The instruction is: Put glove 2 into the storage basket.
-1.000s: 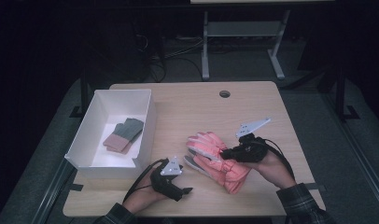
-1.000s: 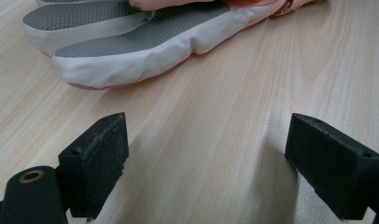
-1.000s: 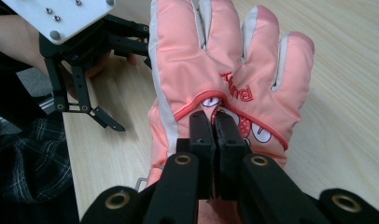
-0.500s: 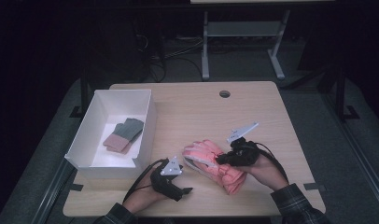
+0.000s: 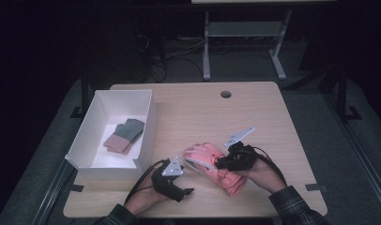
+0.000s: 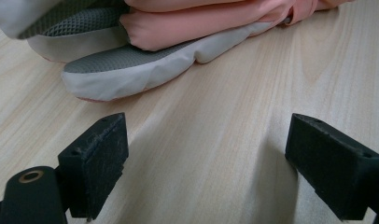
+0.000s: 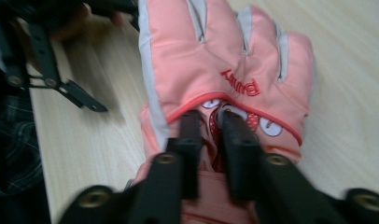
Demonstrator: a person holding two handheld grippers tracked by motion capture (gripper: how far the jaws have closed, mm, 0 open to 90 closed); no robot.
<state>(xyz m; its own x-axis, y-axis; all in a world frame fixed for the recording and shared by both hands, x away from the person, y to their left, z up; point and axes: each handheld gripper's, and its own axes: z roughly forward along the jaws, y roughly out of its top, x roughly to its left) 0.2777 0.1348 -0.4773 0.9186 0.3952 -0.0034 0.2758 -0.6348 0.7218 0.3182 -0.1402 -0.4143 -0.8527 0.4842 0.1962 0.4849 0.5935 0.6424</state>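
On the near half of the wooden table (image 5: 188, 112), a little right of centre, lay a pair of pink gloves (image 5: 216, 165) stacked one on the other, fingers pointing to the far left and cuffs toward the near right. In the right gripper view the upper glove showed grey strips between its fingers, a red word stitched across the back and a cartoon face below a red seam. The right gripper (image 5: 220, 163) rested on the back of that glove, reaching in from the right. Its jaws had just been opening from a tight pinch; in its own view they stood a narrow gap apart on the glove's back near the red seam, with a ridge of fabric between them, and whether the pads pressed on it could not be told.

The left gripper (image 5: 187, 191) sat just to the near left of the gloves, close to the table's near edge. Its jaws were spread wide with bare wood between them, the white and grey fingertips of the gloves lying just beyond, untouched.

At the left edge of the table stood a white box (image 5: 149, 123) holding a folded green and brown pair of gloves (image 5: 124, 135), well apart from the pink pair.
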